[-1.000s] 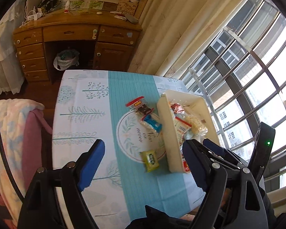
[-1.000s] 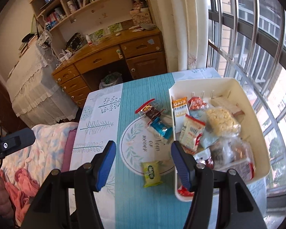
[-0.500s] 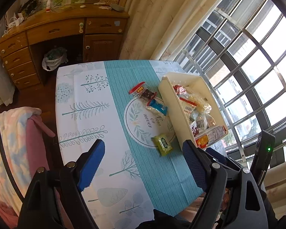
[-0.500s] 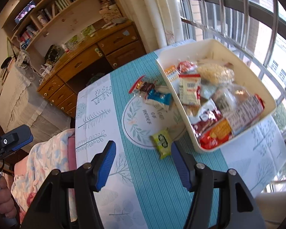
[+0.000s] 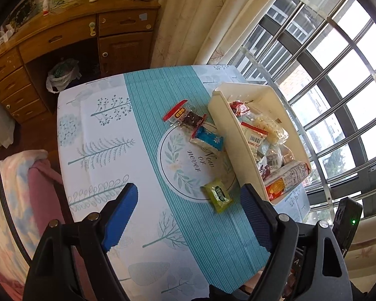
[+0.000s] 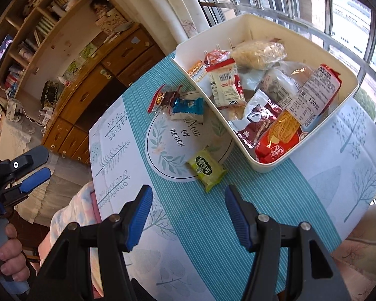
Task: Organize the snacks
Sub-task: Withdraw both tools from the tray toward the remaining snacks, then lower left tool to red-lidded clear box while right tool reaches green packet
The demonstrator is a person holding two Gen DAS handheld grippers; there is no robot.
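Above the desk (image 6: 358, 150), both the left gripper (image 5: 188, 215) and right gripper (image 6: 188, 213) hover with jaws apart, empty; the green snack packet (image 6: 206, 169) lies just beside the cream bin (image 6: 313, 135) full of snacks; a blue packet (image 6: 188, 107) and red-edged packet (image 6: 160, 99) lie near its far end.

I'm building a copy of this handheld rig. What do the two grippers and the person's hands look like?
Both the left gripper and the right gripper have black angular frames with silver rivets and two fingers faced with ribbed blue pads. In the right wrist view the left one has a grey-blue handle, gripped by a bare hand. No sleeve shows. A black cable runs beside it.
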